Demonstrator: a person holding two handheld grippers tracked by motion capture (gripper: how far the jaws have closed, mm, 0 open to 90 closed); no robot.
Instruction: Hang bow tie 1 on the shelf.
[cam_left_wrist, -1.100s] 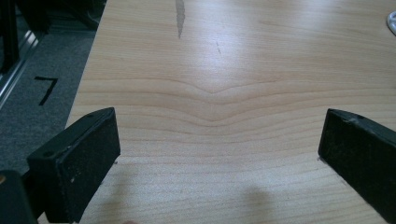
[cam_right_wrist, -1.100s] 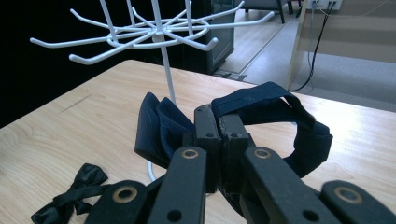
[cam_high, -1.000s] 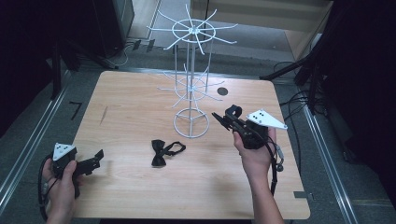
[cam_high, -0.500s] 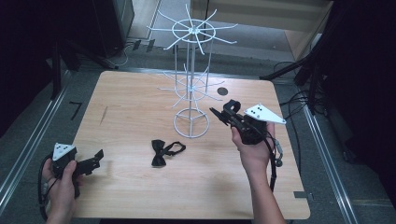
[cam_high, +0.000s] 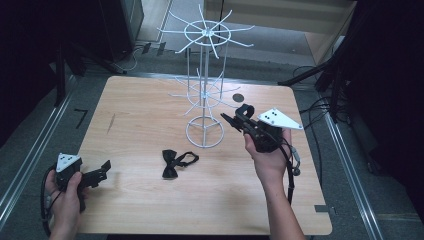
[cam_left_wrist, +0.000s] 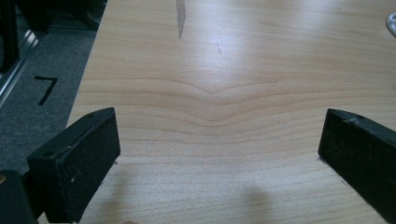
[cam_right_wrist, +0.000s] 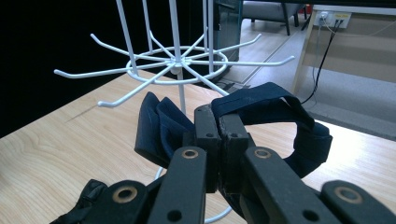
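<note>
Over the last second you lifted your right gripper (cam_high: 235, 120), fingers clenched on a dark bow tie (cam_right_wrist: 261, 126), closer to the white wire rack's (cam_high: 204, 90) lower hooks, likely for hanging, while your left gripper (cam_high: 100, 172) rested released at the desk's (cam_high: 150, 115) near-left.

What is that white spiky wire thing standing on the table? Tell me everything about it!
It is a white wire rack, like a little tree. A thin pole stands upright from a round ring foot on the wooden table, toward the far middle. It has two wheels of arms, one on top and one lower down, each a ring with thin spokes poking outward and turning up at the tips. All the arms look bare. The right gripper holds a dark bow tie close to the lower arms, apparently not touching them.
</note>
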